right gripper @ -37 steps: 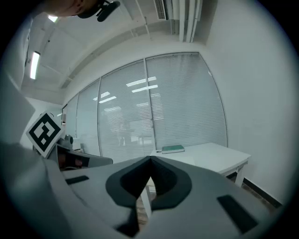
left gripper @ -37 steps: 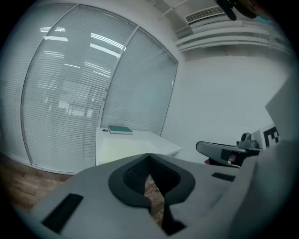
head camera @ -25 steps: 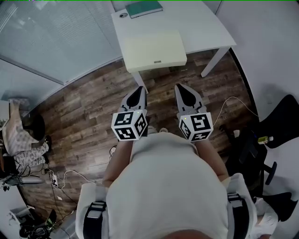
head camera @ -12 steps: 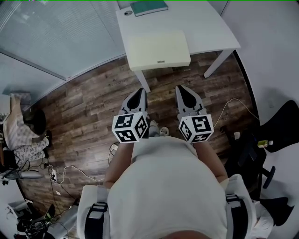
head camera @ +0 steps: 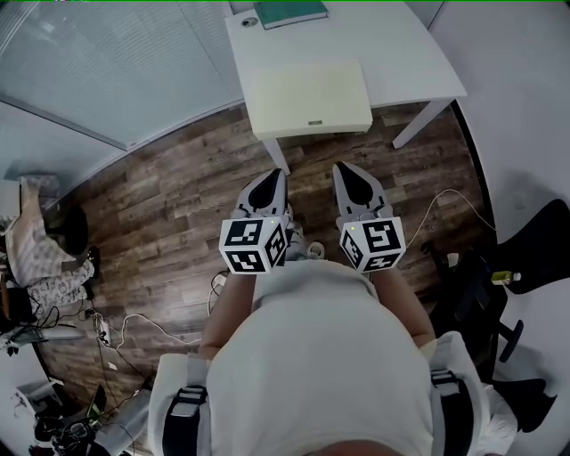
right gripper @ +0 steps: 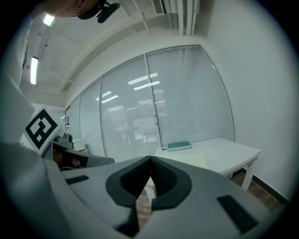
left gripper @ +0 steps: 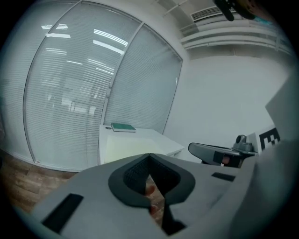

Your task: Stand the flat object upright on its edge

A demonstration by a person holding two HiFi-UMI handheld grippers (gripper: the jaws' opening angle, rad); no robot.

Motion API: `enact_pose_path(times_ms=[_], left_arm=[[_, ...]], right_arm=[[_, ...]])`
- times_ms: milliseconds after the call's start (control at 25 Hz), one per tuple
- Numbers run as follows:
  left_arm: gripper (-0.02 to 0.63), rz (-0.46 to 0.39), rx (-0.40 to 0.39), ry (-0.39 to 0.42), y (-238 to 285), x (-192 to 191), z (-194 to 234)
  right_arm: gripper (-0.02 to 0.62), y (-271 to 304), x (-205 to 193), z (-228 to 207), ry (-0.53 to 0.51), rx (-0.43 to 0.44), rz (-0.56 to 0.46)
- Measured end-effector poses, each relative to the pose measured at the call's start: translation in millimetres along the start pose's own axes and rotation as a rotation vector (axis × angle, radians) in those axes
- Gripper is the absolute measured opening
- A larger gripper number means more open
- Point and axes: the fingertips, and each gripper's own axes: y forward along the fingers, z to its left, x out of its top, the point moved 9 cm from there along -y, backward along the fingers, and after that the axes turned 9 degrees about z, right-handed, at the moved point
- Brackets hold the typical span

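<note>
Nothing is getting done yet. The left tongs and right tongs are hanging pressed together, empty, short of the white tabletop. The green book, likely the flat object, is lying flat far ahead of them, beyond a cream pad. A wooden floor is running beneath the tongs, with a blinded glass wall to their left.

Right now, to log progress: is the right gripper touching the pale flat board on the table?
Apart. In the head view the right gripper hangs over the wood floor, with bare floor showing between its tips and the pale flat board.
</note>
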Motion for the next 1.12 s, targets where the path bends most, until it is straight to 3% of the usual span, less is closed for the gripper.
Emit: enact_pose_path(times_ms=[240,1120], left_arm=[[0.019,-0.020,0.020,0.123,20.7,20.4,14.1],[0.019,0.042,-0.081,0.096,106.4,83.6,106.0]], right_arm=[[0.017,29.0,5.7,-8.2,0.067,-0.002,0.011],[0.018,131.8,40.8,-31.3,0.247,-0.086,-0.003]])
